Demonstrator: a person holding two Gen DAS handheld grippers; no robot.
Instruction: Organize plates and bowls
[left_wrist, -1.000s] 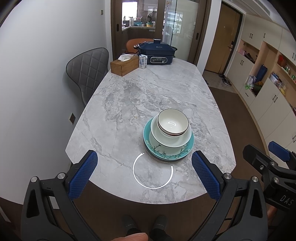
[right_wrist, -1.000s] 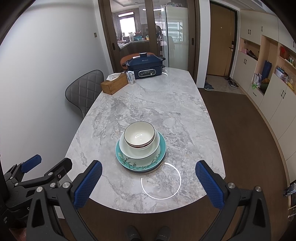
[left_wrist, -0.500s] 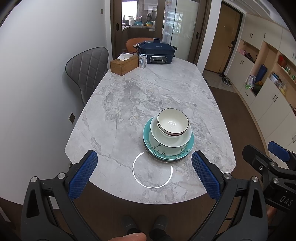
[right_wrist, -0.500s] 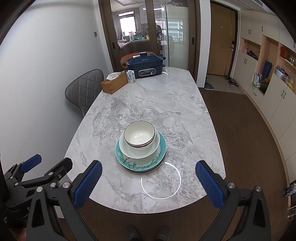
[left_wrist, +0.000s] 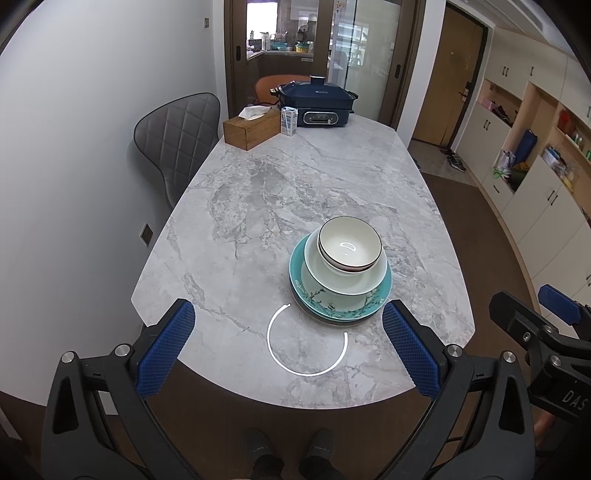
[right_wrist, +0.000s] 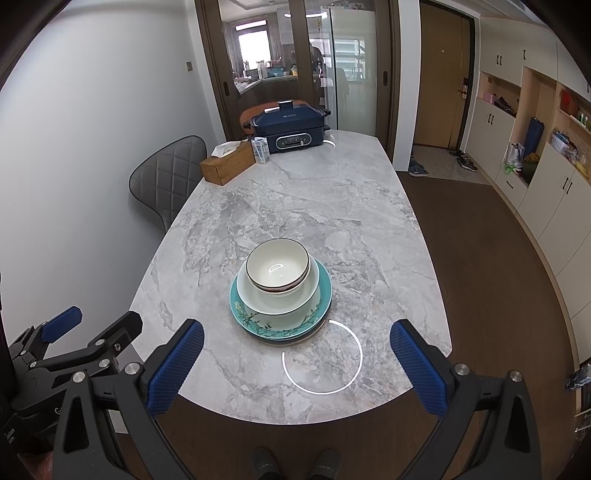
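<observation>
At the table's (left_wrist: 258, 206) near end, both tongs hang wide open and empty.
Nested by size so it sits stable, the stack holds two bowls (left_wrist: 349, 243) on a pale plate (left_wrist: 345, 282) and teal plate (left_wrist: 332, 306), at one o'clock from the left gripper (left_wrist: 288, 347), eleven from the right gripper (right_wrist: 295, 365); any further dish beneath is unclear.

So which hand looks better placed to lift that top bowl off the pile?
Little separates them. Marginally the left gripper: in its view the top bowl sits right of centre, nearer its right finger. Both jaws are open and empty, held back from the table.
</observation>
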